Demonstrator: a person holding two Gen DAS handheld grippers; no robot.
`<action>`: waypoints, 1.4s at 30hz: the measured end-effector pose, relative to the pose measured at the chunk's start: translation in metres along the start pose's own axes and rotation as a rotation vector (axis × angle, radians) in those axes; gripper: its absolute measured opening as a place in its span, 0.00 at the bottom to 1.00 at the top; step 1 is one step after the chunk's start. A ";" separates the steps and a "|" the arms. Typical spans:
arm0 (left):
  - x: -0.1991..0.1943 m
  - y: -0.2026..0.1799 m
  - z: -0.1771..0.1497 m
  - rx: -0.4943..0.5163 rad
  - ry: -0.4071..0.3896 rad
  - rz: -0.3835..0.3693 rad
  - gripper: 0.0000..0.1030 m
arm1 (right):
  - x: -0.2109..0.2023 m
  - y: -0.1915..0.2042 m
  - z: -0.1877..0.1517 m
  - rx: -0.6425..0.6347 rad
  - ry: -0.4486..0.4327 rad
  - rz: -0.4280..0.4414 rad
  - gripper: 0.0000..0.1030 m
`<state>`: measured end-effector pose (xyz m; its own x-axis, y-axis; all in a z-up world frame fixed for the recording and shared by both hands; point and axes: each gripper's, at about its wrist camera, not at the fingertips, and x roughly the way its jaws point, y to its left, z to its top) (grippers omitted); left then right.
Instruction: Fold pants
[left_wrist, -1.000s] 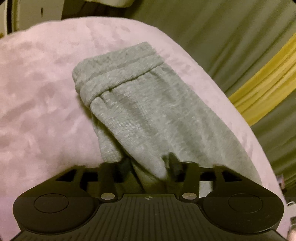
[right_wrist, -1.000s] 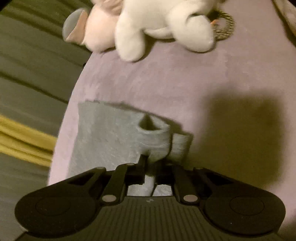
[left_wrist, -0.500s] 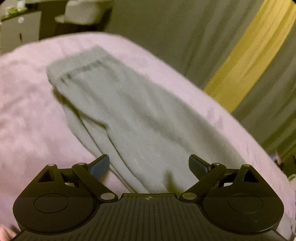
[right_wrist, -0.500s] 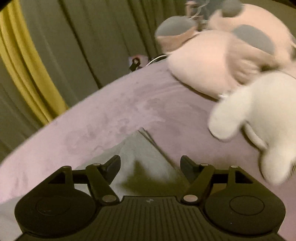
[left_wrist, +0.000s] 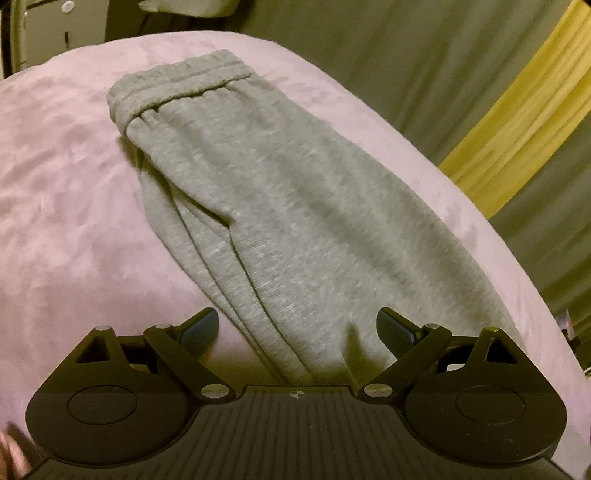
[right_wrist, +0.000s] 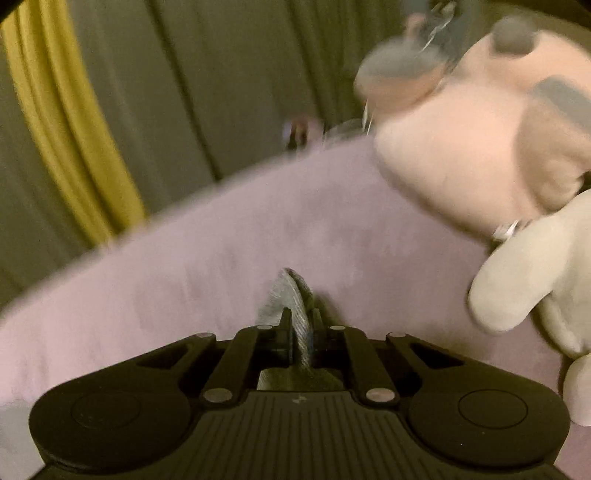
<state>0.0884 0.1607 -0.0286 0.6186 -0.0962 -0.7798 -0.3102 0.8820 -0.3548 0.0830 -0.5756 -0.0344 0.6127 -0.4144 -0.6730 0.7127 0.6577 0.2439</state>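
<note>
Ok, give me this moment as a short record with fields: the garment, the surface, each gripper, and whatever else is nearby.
garment: grey sweatpants, folded lengthwise, waistband at the far end
surface: pink blanket
left gripper: left gripper, open over the pants, pads clear of the fabric
right gripper: right gripper, jaws closing, a fold of grey fabric pinched between them
nearby: pink plush toy and white plush toy on the blanket; grey curtain with a yellow stripe behind

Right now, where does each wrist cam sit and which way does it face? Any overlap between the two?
Left wrist: on the left gripper, angled down along the grey pants on the pink blanket; only its wide-open fingers show.
Right wrist: on the right gripper, angled down past the bed edge toward the plush toys; its jaws are closing on a grey fabric fold.
Shared: pants, blanket, grey-and-yellow curtain.
</note>
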 end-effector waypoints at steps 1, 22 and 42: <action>-0.001 0.000 0.000 -0.001 -0.002 -0.006 0.93 | 0.000 -0.001 0.002 0.031 -0.023 -0.013 0.07; -0.006 0.017 0.001 -0.098 0.013 -0.036 0.93 | -0.052 -0.058 -0.098 0.101 0.220 -0.141 0.00; -0.007 -0.045 -0.009 0.174 -0.010 -0.133 0.93 | -0.040 -0.026 -0.110 0.012 0.292 -0.064 0.56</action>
<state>0.0912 0.1170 -0.0116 0.6528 -0.2132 -0.7269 -0.0964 0.9284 -0.3589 0.0023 -0.5073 -0.0904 0.4434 -0.2550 -0.8593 0.7518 0.6278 0.2016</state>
